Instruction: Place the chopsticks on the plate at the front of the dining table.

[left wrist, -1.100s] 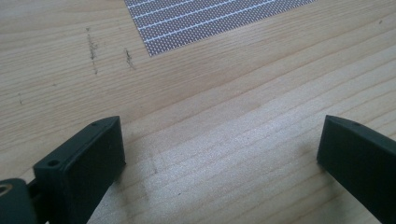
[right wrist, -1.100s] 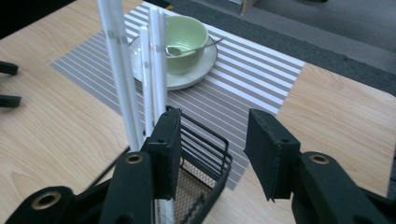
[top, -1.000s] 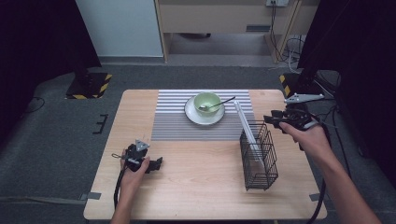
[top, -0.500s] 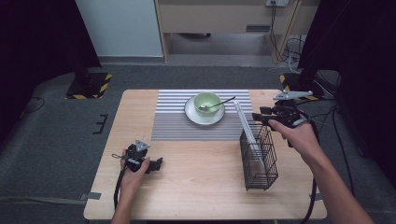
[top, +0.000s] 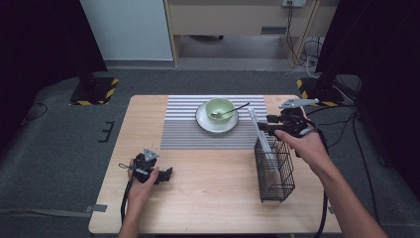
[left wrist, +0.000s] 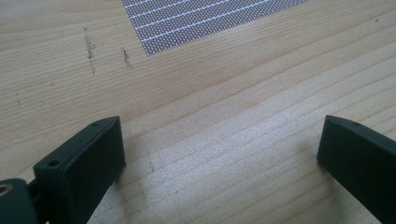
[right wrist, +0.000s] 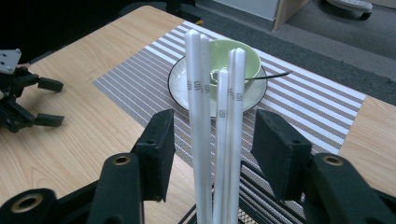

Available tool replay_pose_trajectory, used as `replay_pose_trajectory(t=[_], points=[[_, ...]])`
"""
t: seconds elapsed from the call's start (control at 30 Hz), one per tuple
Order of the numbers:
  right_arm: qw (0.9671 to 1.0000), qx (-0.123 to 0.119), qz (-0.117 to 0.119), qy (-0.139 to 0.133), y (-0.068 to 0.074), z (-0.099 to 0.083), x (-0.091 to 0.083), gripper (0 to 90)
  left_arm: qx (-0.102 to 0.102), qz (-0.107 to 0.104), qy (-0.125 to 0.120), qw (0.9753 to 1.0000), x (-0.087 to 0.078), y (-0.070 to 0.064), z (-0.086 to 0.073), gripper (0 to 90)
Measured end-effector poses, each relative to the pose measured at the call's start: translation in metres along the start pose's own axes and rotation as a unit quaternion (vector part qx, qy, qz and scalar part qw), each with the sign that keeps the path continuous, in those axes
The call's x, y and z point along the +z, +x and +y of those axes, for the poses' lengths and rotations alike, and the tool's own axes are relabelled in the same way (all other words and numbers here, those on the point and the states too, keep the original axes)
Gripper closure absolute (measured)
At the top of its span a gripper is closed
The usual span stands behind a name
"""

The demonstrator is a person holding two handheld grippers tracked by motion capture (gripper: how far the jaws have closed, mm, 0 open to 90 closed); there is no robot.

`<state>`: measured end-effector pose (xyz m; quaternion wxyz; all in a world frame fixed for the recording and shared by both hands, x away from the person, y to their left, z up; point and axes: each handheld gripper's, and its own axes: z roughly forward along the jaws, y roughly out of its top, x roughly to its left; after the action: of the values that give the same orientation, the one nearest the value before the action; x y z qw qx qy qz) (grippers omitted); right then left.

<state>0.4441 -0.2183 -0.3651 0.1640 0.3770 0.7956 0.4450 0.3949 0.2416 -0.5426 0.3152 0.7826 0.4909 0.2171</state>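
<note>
The right gripper [right wrist: 212, 140] is standing at the white chopsticks [right wrist: 215, 121], which are resting upright in the black wire basket [top: 275, 166] at the right side of the bench [top: 213, 198]. Judged from the frames, the work in hand is the taking of these chopsticks, and it is at the approach stage: nothing is gripped yet and nothing is lifted.

In the right gripper view the fingers [right wrist: 156, 144] are spread wide, one to each side of the bundle, with clear gaps between pads and sticks; the stick tops are rising above the finger level. No contact is visible. Closing and withdrawal from the basket remain to be done.

The left gripper [top: 166, 174] is resting low near the front left of the bench, its fingers [left wrist: 84, 158] wide apart over bare wood and holding nothing.

Beyond the basket, a green bowl [top: 219, 107] with a spoon [top: 233, 110] is sitting on a white plate [top: 205, 121] on the striped mat [top: 183, 131], apart from both grippers.
</note>
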Motion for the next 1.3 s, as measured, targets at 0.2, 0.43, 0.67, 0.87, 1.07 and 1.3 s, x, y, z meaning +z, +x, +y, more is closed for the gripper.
replay_pose_trajectory(t=[0.2,0.43,0.67,0.87,1.07,1.3], points=[[0.9999,-0.011,-0.008,0.000,0.007,0.002,0.011,56.7,0.001,0.000,-0.001,1.0000,0.000,0.000,0.000,0.0],[0.9999,-0.010,-0.010,-0.002,0.009,0.001,0.020,64.1,0.001,-0.001,-0.001,1.0000,0.000,-0.001,0.000,0.0],[0.9999,-0.013,-0.008,-0.004,0.010,0.000,0.024,72.3,0.003,-0.002,0.000,1.0000,0.000,-0.001,0.000,0.0],[0.9999,-0.013,-0.004,-0.008,0.010,0.000,0.025,79.7,0.003,-0.003,0.000,1.0000,0.000,-0.001,0.000,0.0],[0.9998,-0.016,-0.004,-0.012,0.009,-0.001,0.025,81.6,0.003,-0.003,0.000,1.0000,0.000,-0.001,0.000,0.0],[0.9997,-0.018,0.000,-0.017,0.008,0.000,0.023,83.3,0.003,-0.003,0.000,1.0000,-0.001,-0.001,0.000,0.0]])
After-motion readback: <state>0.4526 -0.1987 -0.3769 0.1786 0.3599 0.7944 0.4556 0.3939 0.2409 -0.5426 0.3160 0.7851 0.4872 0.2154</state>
